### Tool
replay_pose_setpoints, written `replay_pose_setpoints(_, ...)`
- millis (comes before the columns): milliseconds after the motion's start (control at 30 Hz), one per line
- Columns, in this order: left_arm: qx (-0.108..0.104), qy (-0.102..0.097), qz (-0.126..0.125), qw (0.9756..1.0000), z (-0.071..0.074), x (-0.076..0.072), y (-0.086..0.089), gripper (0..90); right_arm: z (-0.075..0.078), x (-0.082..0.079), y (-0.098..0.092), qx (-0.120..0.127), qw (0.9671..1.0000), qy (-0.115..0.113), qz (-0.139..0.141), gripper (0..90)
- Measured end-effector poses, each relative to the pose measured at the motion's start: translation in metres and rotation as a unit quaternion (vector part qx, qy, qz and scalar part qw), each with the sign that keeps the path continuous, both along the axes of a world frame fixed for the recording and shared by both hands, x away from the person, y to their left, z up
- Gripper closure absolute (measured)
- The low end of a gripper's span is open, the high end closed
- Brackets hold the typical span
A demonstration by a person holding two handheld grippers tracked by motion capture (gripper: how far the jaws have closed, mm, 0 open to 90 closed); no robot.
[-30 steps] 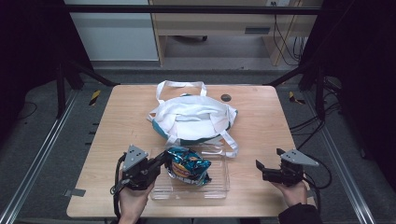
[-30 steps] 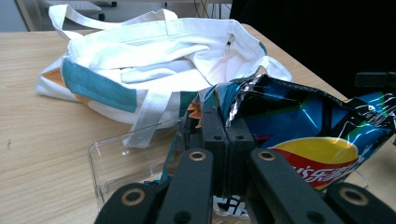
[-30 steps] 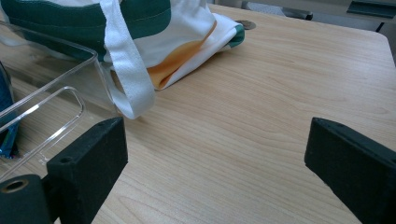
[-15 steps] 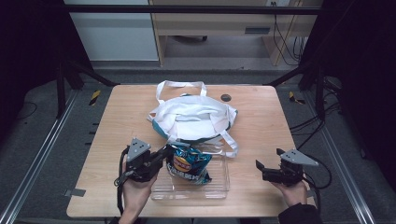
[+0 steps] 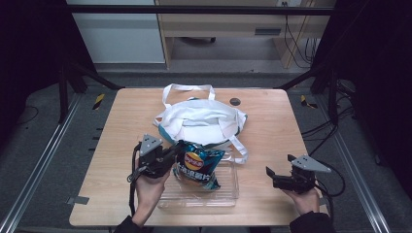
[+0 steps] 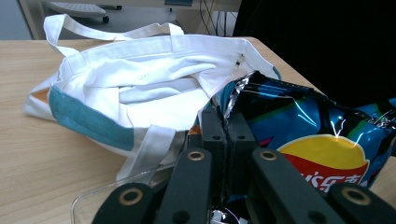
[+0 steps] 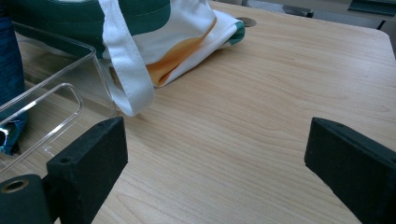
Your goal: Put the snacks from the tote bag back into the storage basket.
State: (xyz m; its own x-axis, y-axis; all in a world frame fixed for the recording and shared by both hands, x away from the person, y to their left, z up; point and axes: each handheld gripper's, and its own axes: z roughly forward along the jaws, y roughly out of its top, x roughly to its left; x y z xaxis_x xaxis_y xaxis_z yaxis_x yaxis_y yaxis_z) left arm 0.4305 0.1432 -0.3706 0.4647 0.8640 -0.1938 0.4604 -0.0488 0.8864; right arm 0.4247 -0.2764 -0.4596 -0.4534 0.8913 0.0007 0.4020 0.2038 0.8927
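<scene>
Up comes the chip bag (image 5: 198, 164), lifted out of the clear plastic tray (image 5: 228, 195) since a second ago and now standing tilted above its left end. I've got my left gripper (image 5: 171, 155) clamped tight on the bag's crimped edge. Beyond the tray lies the white tote bag (image 5: 201, 120), mouth toward me, one strap (image 5: 241, 149) draped on the tray's far rim. My right gripper (image 5: 270, 175) waits wide open over bare wooden table (image 5: 277, 121), well apart from the tray.
</scene>
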Motion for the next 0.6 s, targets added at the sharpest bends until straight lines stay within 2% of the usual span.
replay_pose_setpoints(167, -0.002, -0.009, 0.002, 1.0000, -0.002, 0.007, -0.004, 88.3, 0.000, 0.000, 0.000, 0.000, 1.0000, -0.001, 0.001, 6.3)
replay_pose_setpoints(333, -0.006, -0.010, 0.002, 0.9999, -0.003, 0.009, -0.005, 88.5, 0.000, 0.000, 0.000, 0.001, 1.0000, 0.001, 0.001, 6.3)
replay_pose_setpoints(500, 0.002, -0.011, 0.017, 0.9998, 0.000, 0.001, -0.006, 89.3, 0.000, 0.000, 0.000, 0.001, 1.0000, 0.002, 0.002, 6.4)
replay_pose_setpoints(567, 0.011, -0.010, 0.024, 0.9996, 0.004, -0.009, -0.005, 89.4, 0.000, 0.000, 0.000, 0.001, 1.0000, 0.002, 0.002, 6.4)
replay_pose_setpoints(600, 0.011, -0.010, 0.024, 0.9996, 0.004, -0.009, -0.005, 89.4, 0.000, 0.000, 0.000, 0.001, 1.0000, 0.002, 0.002, 6.4)
